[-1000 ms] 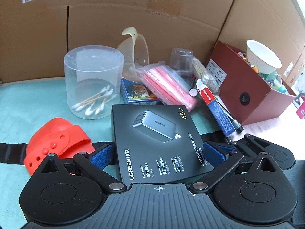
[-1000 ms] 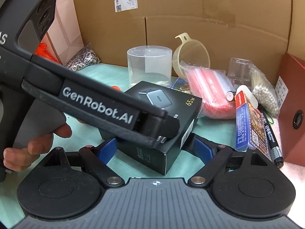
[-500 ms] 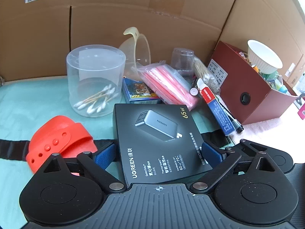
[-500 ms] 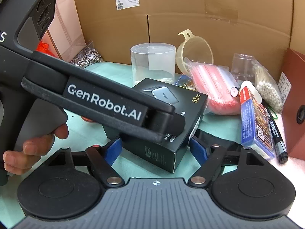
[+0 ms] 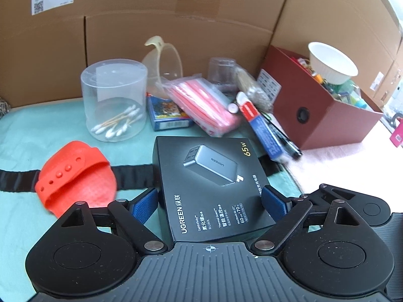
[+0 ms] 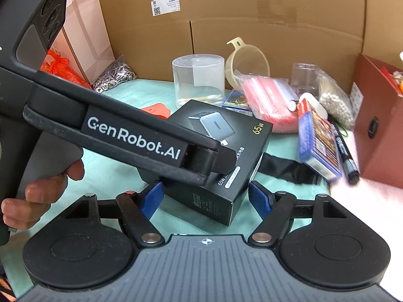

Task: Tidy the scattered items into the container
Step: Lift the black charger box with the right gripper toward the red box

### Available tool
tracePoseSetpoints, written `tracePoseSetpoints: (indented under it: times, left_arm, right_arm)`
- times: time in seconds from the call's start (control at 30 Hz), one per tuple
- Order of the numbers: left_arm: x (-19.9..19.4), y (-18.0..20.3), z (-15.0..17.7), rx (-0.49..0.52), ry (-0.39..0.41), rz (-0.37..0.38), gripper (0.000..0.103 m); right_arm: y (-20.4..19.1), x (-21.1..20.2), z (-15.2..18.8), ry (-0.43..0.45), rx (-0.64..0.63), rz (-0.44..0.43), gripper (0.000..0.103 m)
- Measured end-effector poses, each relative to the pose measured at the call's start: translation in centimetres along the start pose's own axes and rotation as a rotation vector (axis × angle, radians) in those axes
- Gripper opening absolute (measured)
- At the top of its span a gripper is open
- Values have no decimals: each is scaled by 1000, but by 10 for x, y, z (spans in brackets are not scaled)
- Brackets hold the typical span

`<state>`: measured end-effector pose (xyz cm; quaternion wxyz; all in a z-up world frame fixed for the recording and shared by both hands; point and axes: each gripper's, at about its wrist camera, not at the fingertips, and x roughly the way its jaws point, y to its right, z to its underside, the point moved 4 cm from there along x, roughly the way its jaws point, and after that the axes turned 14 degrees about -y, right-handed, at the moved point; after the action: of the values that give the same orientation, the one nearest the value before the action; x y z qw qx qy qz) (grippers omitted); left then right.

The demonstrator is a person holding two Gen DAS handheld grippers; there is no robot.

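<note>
A black UGREEN charger box (image 5: 211, 186) lies on the teal mat. My left gripper (image 5: 209, 201) is open with a blue pad on each side of the box, close to its sides; contact is unclear. In the right wrist view the box (image 6: 221, 151) sits between the open blue pads of my right gripper (image 6: 205, 198), with the left gripper's black body (image 6: 113, 130) over it. The dark red container (image 5: 320, 115) stands at the right, holding a white bowl (image 5: 332, 63) and other items.
On the mat are an orange silicone piece (image 5: 75, 173), a clear tub with cotton swabs (image 5: 114, 100), a yellowish funnel (image 5: 166, 60), a bag of red items (image 5: 206, 105), a blue card box (image 5: 168, 115), a blue-red pack (image 5: 262, 125) and a black marker (image 6: 347, 156). Cardboard walls stand behind.
Both grippers have moved forward along the box. The left pads now sit farther along its sides. The right gripper has come nearer to the box corner.
</note>
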<state>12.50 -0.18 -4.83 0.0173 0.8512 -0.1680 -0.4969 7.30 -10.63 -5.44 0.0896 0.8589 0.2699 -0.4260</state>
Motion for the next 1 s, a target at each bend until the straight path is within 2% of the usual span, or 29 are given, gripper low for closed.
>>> tracePoseSetpoints:
  times: [0.57,0.73,1.0]
  left_arm:
    - [-29,71,17,80,41,30,88]
    - [-40,100,14,126,83,18,88]
    - [-49,148,-1,199,132,43,88]
  right_arm:
    - [17,-57,32,71,44,58,78]
    - [27,-85,41,123,56,88,77]
    - [54,-119,51,194,90,145,77]
